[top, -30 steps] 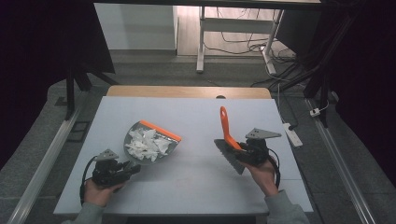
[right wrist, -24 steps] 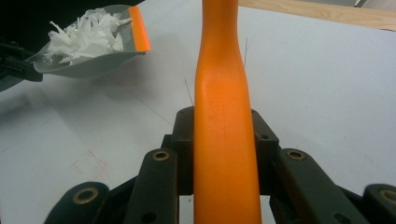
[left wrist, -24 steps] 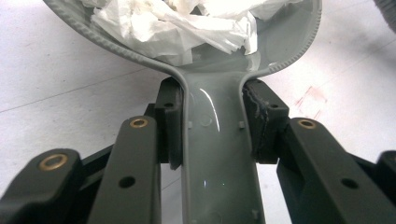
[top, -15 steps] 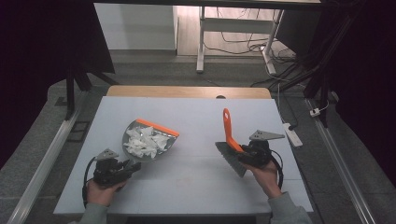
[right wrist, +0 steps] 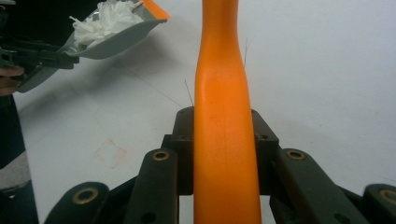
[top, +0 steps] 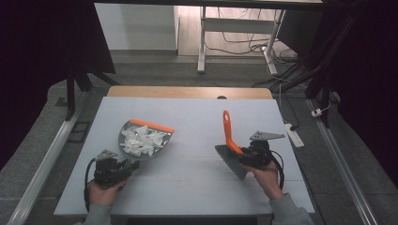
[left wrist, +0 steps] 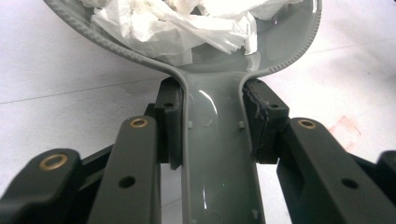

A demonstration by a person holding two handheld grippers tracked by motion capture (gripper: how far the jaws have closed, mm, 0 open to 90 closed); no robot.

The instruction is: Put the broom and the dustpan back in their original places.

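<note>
While the left claw (left wrist: 212, 126) clamps the dustpan (left wrist: 219, 154) handle, the right claw (right wrist: 224, 140) grips the brush (right wrist: 224, 116)

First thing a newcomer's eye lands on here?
The orange-handled brush, standing up in the right claw right of table centre. Then the grey dustpan heaped with white paper scraps, left of centre, its handle clamped in the left claw.

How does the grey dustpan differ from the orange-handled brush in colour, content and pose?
The dustpan is grey with an orange front lip and holds white paper scraps; the brush has an orange handle and carries nothing. The dustpan lies low and nearly flat, while the brush handle points up and away from the person. Shared: each is clamped by its handle in a hand-held gripper, left and right.
</note>
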